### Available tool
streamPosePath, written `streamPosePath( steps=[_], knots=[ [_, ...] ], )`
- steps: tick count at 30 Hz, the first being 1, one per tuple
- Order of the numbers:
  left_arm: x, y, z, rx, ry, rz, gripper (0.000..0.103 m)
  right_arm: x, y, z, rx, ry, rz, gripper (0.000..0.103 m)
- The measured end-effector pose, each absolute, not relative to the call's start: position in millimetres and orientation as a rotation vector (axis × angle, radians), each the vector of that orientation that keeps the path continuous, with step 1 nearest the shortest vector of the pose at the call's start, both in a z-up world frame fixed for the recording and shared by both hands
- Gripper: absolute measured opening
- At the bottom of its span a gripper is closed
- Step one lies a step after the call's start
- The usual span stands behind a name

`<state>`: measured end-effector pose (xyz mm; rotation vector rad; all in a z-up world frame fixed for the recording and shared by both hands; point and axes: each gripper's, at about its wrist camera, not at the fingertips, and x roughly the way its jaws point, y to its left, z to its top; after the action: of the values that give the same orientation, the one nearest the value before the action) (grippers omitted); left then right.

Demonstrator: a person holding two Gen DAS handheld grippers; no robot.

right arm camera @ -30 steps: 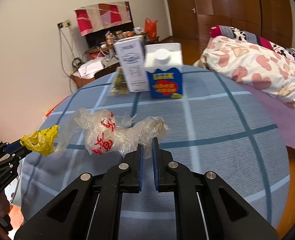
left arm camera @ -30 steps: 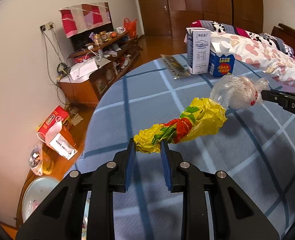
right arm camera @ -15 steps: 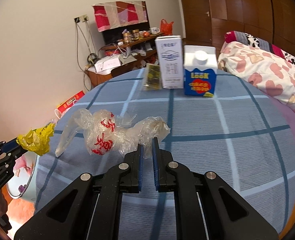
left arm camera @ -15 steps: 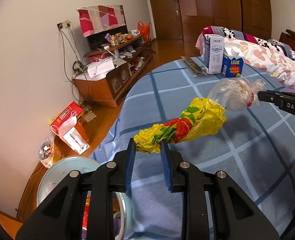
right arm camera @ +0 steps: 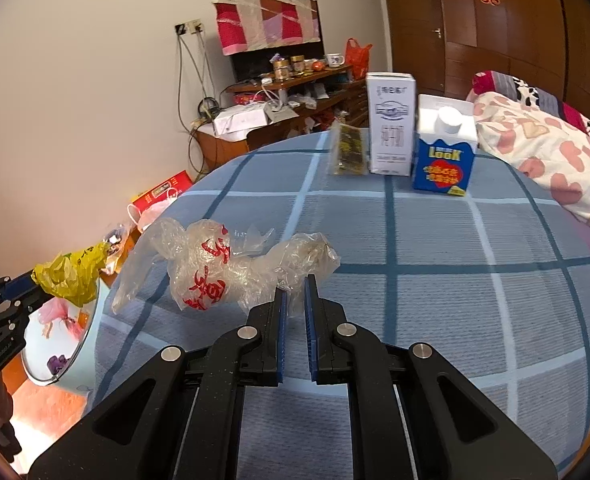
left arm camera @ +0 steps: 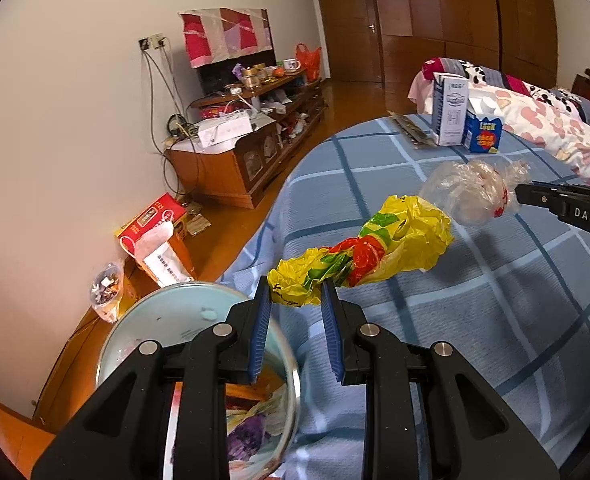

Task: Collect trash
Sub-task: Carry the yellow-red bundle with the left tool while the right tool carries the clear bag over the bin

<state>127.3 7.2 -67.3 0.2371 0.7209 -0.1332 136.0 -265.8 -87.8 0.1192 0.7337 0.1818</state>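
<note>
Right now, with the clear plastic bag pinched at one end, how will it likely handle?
Probably floppy: the clear plastic bag hangs crumpled from the right tongs. Likely very light, since a pinch at one end carries it. It may slip, being thin film.

Two cartons [right arm camera: 415, 144] stand side by side at the table's [right arm camera: 455, 280] far edge, a bin [left arm camera: 199, 316] beside its near-left edge.

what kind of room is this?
Likely a home bedroom: a bed with heart-print bedding, a cluttered wooden cabinet by the wall, wooden wardrobe doors, and a cloth-covered table.
</note>
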Motion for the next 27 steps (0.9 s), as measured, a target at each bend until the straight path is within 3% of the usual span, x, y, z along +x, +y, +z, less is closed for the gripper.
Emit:
streamPosePath(
  steps=[27],
  knots=[
    [101.5,82.8,-68.2,0.209,0.734,-0.006,0.025,139.6,-196.9,-81.3,0.022,0.739,0.280,0.009]
  ],
)
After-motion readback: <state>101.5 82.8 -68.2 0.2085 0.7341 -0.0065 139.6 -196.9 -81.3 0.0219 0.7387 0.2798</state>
